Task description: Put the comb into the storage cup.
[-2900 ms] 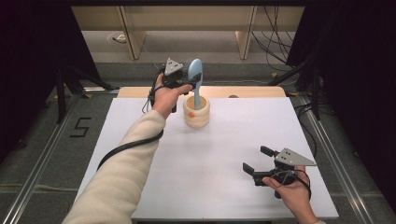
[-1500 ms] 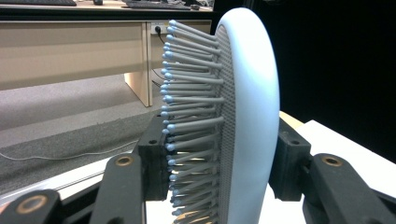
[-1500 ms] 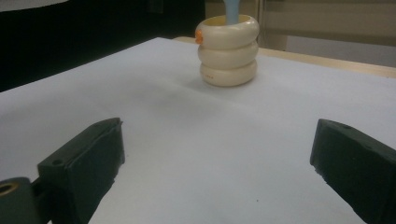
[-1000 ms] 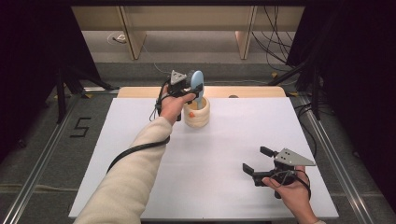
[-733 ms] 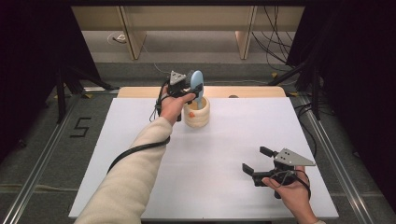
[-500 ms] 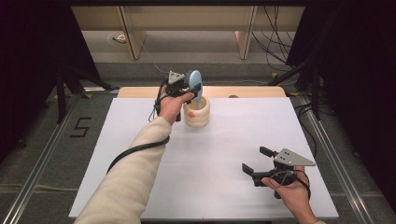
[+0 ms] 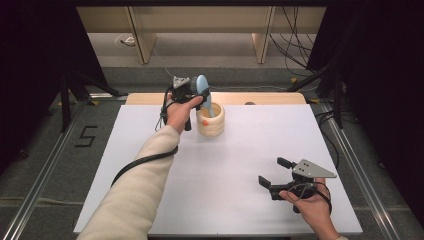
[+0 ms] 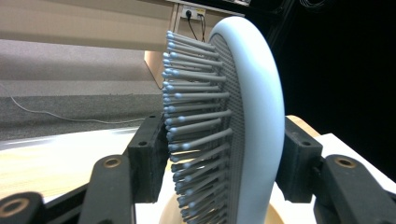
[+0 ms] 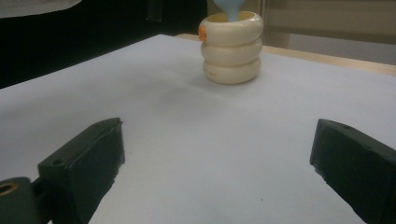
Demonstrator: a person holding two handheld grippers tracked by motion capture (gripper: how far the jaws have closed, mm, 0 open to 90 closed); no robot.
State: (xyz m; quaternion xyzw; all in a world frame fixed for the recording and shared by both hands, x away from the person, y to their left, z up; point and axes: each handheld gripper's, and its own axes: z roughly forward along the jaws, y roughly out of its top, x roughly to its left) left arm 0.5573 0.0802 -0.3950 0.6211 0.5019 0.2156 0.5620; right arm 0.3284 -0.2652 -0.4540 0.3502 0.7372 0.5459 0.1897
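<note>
A pale blue hairbrush (image 7: 202,86) stands handle-down in a cream ringed cup (image 7: 210,125) at the table's far middle. My left gripper (image 7: 192,90) is at the brush head. In the left gripper view the brush head (image 8: 243,102) fills the space between the jaws of the left gripper (image 8: 224,154). The jaws have just been opening; the pads now sit right beside the bristle tips and the back without squeezing them. My right gripper (image 7: 272,171) rests open near the front right with nothing between its jaws, and it looks at the cup (image 9: 232,51) from afar.
A white sheet (image 7: 150,165) covers the table, with a wooden strip (image 7: 270,98) along its far edge. A cable trails from the left gripper along the sleeve. Dark frames and floor rails flank the table.
Since the earliest frame the brush and the left hand have sunk a little toward the cup. In the last second the brush head has leaned slightly left. The right gripper has stayed put.
</note>
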